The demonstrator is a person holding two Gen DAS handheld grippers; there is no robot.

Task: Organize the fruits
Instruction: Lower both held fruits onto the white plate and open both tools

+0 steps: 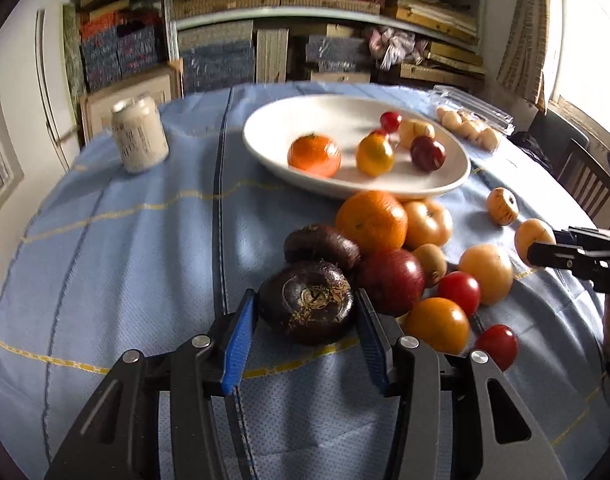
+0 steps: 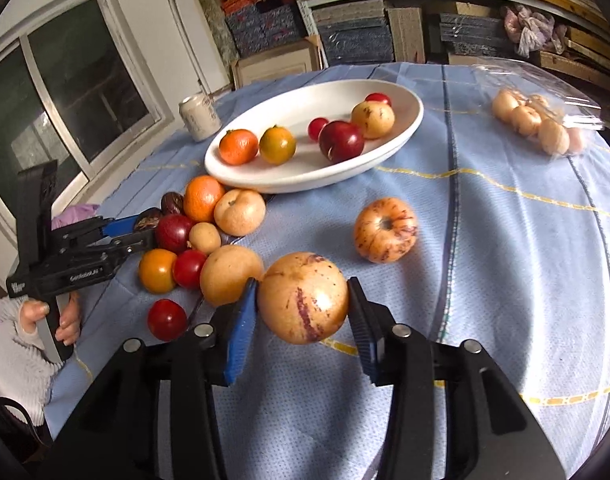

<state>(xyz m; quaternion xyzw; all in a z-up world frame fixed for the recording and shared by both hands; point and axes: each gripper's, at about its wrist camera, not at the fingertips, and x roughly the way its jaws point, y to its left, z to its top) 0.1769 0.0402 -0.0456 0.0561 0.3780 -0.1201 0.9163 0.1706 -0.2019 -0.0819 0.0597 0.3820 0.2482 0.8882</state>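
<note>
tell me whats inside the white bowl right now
The white bowl holds a mandarin, a yellow-orange tomato, a dark red plum, a speckled pale fruit and two small red tomatoes, one partly hidden.

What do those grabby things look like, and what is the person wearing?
Each tool is black, with two long fingers, blue ridged pads and silver round bolts. The left tool's side has small white lettering. The hand on its handle wears a fuzzy white sleeve.

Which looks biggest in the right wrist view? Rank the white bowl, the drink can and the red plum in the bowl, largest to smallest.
1. white bowl, by far the widest.
2. drink can.
3. red plum; close to the can in apparent size and nearer the camera, so their order is unsure.
</note>
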